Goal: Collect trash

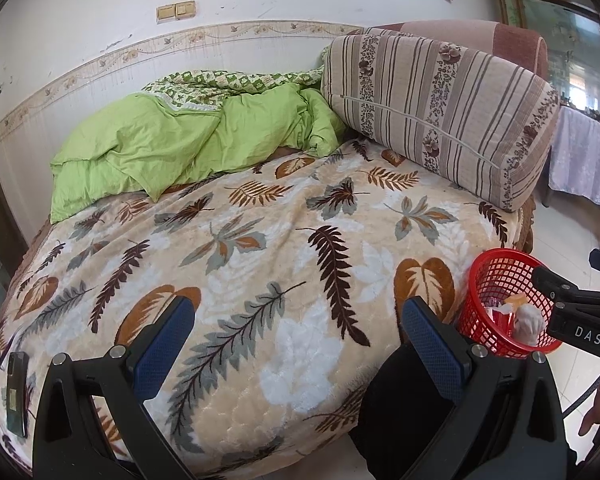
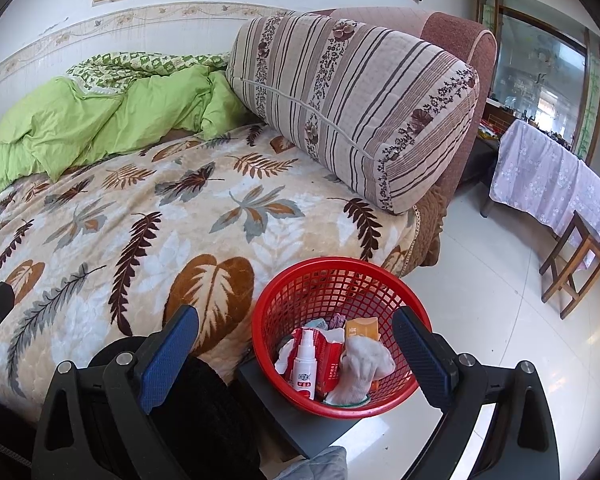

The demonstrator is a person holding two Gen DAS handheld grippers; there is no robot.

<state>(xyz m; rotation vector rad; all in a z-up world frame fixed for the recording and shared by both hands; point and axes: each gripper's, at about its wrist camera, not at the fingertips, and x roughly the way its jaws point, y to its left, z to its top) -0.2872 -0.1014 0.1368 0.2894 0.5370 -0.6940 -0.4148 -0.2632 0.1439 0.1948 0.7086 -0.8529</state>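
Note:
A red mesh basket (image 2: 410,394) stands on a dark grey block (image 2: 284,412) beside the bed. Inside lie a white spray bottle (image 2: 304,364), a red packet (image 2: 330,354), an orange box (image 2: 364,329) and a crumpled grey-white glove (image 2: 362,364). My right gripper (image 2: 296,354) hovers open just above the basket, with nothing between its blue pads. The left wrist view shows the same basket (image 1: 496,276) at the right. My left gripper (image 1: 300,344) is open over the leaf-patterned blanket (image 1: 260,240), holding nothing. The right gripper (image 1: 576,304) pokes in from the right there.
A phone (image 1: 17,392) lies on the blanket's near left edge. A green quilt (image 1: 172,144) and a striped bolster (image 1: 452,116) sit at the back of the bed. A cloth-covered table (image 2: 552,176) and wooden stool (image 2: 576,264) stand on the white tiled floor to the right.

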